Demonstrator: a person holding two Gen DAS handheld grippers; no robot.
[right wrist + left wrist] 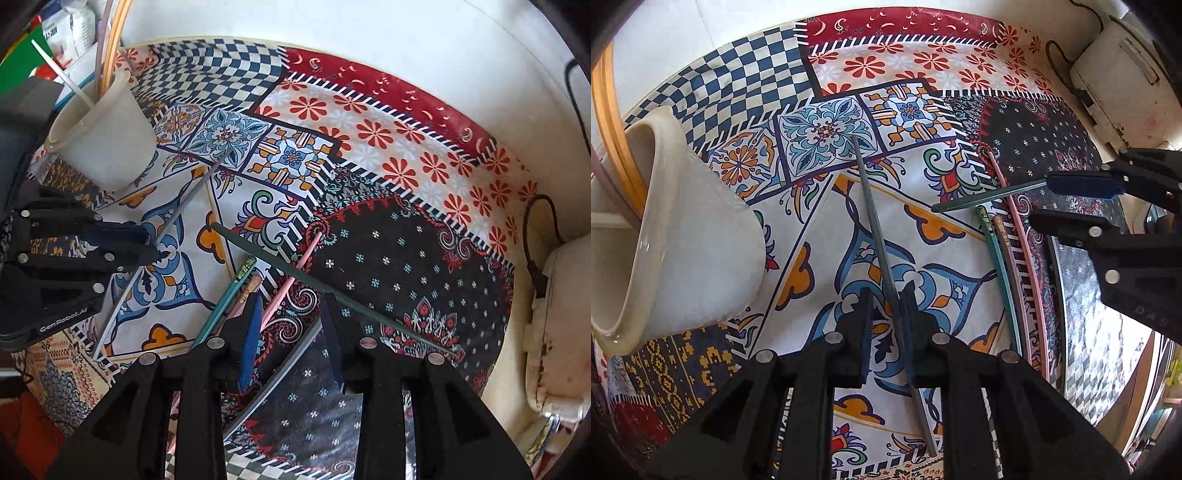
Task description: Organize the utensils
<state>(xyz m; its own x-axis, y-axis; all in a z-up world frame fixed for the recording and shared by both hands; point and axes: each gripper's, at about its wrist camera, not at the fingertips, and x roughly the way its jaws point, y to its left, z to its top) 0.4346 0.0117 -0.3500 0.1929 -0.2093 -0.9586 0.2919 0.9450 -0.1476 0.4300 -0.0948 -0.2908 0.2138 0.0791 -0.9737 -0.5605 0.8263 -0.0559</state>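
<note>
A grey stick [877, 240] lies on the patterned tablecloth; my left gripper [886, 295] is open around its near part, the stick against the right finger. It shows too in the right wrist view [192, 194]. My right gripper [291, 306] is open with a dark green stick [280, 267] resting against its right finger; that stick also shows in the left wrist view [990, 197]. A white cup [683, 236] stands at the left, holding several sticks [107, 48]. A pink stick [291, 277] and a green pencil [225, 302] lie beneath.
A white box [554, 325] with a black cable stands at the table's right edge. A metal ruler [280, 373] lies under the right gripper. Packages sit behind the cup [107, 140] at far left.
</note>
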